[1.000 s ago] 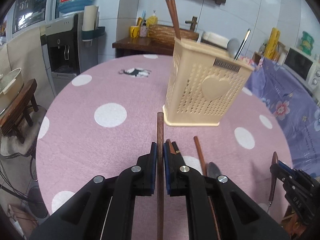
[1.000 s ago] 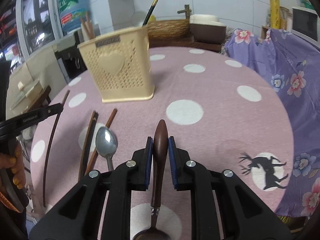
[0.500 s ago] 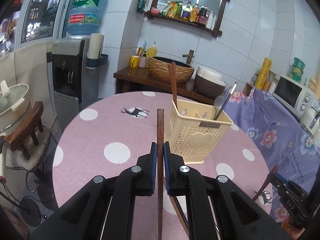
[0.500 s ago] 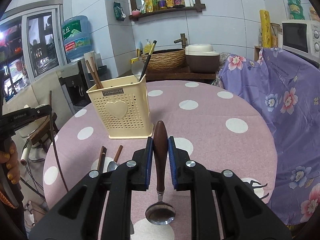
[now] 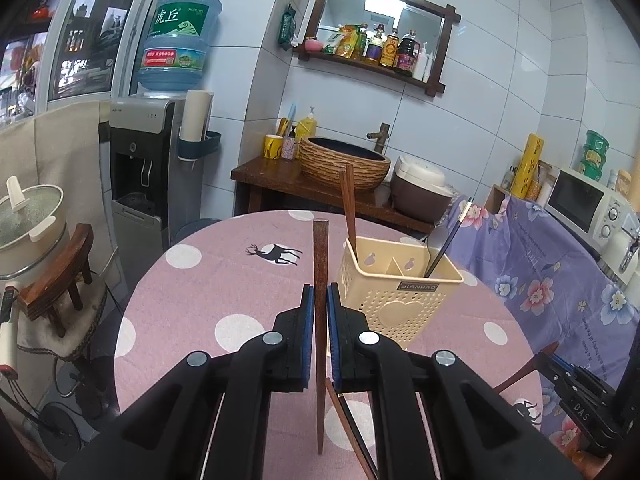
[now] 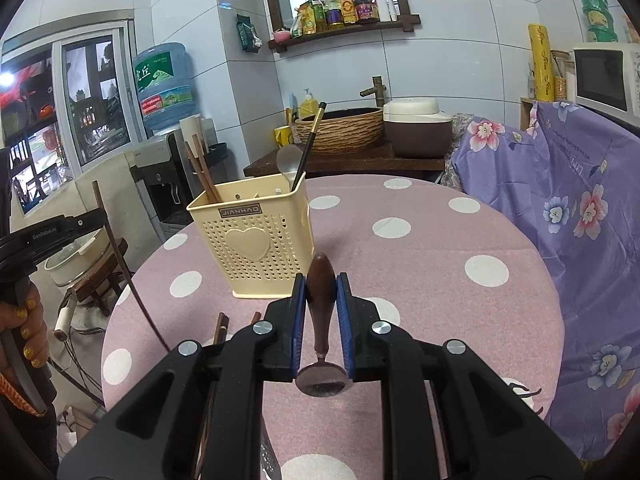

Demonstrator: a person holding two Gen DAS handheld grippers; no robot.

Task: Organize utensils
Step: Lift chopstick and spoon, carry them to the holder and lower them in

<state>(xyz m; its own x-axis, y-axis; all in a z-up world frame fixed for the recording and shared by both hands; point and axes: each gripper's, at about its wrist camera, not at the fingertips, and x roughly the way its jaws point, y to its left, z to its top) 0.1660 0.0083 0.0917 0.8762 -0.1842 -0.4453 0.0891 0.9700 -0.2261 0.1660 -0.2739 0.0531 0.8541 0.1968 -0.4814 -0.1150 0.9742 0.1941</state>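
My left gripper (image 5: 320, 300) is shut on a brown wooden chopstick (image 5: 320, 264), held upright above the table with its tip hanging below the pads. My right gripper (image 6: 321, 292) is shut on the dark wooden handle of a spoon (image 6: 320, 292), whose metal bowl (image 6: 322, 378) hangs underneath. The cream utensil holder (image 5: 394, 300) (image 6: 256, 240) stands ahead of both grippers, with brown chopsticks in one section and a spoon and black chopstick in another. More chopsticks (image 6: 220, 328) lie on the cloth below. The left gripper with its chopstick (image 6: 116, 252) shows at the left of the right wrist view.
The round table wears a pink cloth with white dots (image 5: 236, 328). A purple flowered cover (image 6: 580, 220) drapes the right side. A stool with a pot (image 5: 28, 232) stands left of the table; a water dispenser (image 5: 148, 176) and wooden counter (image 5: 288, 180) lie behind.
Both grippers have risen off the table with the chopstick and the spoon lifted clear. The views now take in the whole table and the back wall; the holder looks smaller and lower.
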